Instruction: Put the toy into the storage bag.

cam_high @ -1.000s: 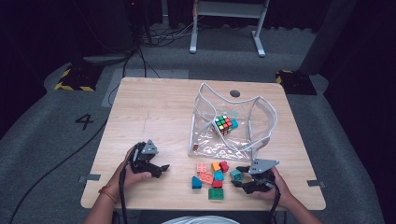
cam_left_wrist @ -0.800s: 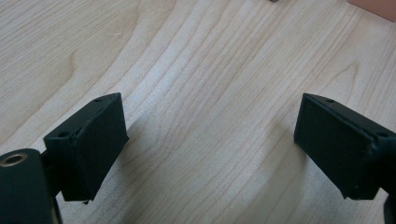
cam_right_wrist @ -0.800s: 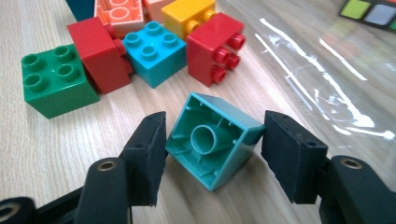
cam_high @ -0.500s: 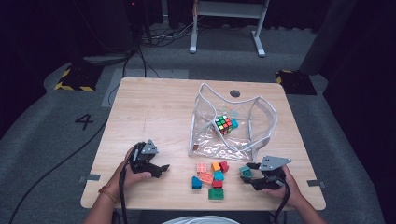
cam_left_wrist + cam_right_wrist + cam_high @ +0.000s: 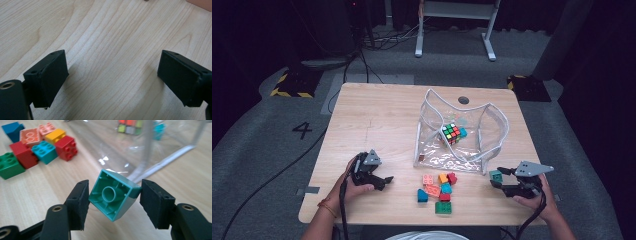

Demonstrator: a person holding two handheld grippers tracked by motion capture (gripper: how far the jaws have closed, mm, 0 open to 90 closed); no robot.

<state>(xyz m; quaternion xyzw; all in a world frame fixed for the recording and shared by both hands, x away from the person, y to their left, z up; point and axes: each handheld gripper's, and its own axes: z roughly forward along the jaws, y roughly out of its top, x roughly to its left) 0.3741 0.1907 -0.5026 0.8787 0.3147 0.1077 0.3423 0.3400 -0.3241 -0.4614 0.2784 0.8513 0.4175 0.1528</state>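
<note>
A teal brick point(image 5: 113, 196) is clamped hollow side toward the camera between the pads of my right gripper point(image 5: 113, 200). From above, that gripper point(image 5: 499, 181) hovers near the table's right front corner, carrying the teal brick point(image 5: 496, 175) to the right of a pile of coloured bricks point(image 5: 439, 187). Just behind it lies a clear zip pouch point(image 5: 492, 115) with a Rubik's cube point(image 5: 453, 132) inside. My left gripper point(image 5: 384, 181) rests at the front left with its jaws open over bare wood point(image 5: 112, 75).
The wooden table point(image 5: 377, 120) has free room across its left and far parts. A dark round grommet point(image 5: 463, 100) sits near the far edge. The pouch's white-edged rim point(image 5: 160, 157) runs close in front of the right gripper. Cables cross the floor beyond.
My right gripper has carried the teal brick rightward and slightly up, away from the brick pile. The left gripper has stayed where it was.
</note>
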